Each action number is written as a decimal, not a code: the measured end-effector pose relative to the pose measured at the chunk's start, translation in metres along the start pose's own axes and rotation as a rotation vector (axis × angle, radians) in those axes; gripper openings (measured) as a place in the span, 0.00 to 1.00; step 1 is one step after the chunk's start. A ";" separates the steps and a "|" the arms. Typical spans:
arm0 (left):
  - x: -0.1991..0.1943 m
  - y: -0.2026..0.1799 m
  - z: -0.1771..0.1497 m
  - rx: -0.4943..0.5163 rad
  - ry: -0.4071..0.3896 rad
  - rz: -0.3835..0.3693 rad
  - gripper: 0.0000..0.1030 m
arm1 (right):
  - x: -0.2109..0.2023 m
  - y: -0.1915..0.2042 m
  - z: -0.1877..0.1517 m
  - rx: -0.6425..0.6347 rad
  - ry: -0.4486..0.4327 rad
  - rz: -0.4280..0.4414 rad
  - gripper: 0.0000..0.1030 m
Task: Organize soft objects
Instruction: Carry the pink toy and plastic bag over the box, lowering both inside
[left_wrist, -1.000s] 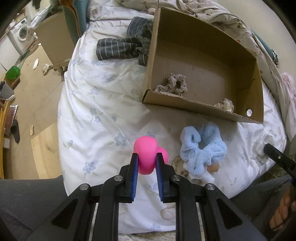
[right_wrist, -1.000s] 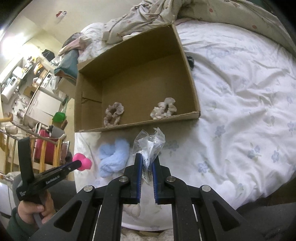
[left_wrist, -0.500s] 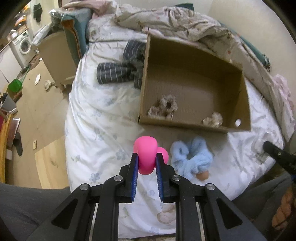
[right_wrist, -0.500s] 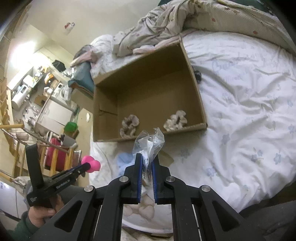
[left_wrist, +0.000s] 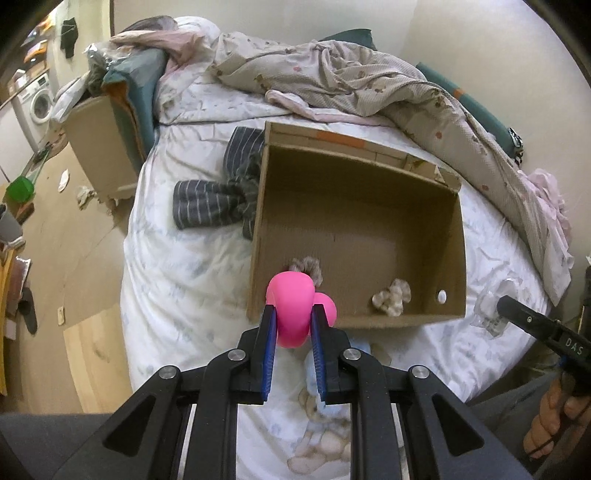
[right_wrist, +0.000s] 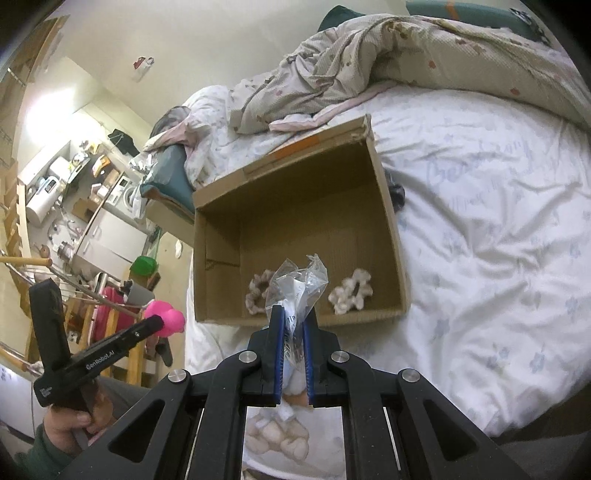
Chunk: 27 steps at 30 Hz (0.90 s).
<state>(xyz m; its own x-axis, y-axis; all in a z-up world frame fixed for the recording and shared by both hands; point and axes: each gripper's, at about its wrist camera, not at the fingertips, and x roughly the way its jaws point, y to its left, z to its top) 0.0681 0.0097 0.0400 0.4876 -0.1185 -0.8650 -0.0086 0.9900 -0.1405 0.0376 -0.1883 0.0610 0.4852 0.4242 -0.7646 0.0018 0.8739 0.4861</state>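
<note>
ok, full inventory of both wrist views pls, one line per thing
cardboard box: 1, brown, open, on the bed
scrunchies: 2, beige and brownish, inside the box near its front wall
pink soft toy: 1, pink, gripped in the left claw
clear plastic bag: 1, transparent, gripped in the right claw
blue fluffy item: 1, light blue, on the bed, mostly hidden behind the left claw
striped garment: 1, dark grey, beside the box
rumpled blanket: 1, beige, behind the box
bedsheet: 1, white floral
left claw: shut on the toy
right claw: shut on the bag
</note>
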 end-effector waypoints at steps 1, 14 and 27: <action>0.002 -0.001 0.004 0.002 -0.002 0.002 0.16 | 0.002 0.001 0.004 -0.006 0.003 -0.001 0.10; 0.056 -0.016 0.037 0.048 0.019 0.020 0.16 | 0.059 0.000 0.035 -0.037 0.057 -0.012 0.10; 0.095 -0.025 0.031 0.052 0.024 0.008 0.16 | 0.097 -0.022 0.024 0.021 0.137 -0.040 0.10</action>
<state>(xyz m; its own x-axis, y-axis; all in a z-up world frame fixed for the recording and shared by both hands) 0.1419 -0.0243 -0.0232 0.4666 -0.1120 -0.8774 0.0333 0.9935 -0.1092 0.1060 -0.1719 -0.0138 0.3604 0.4193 -0.8333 0.0379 0.8860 0.4622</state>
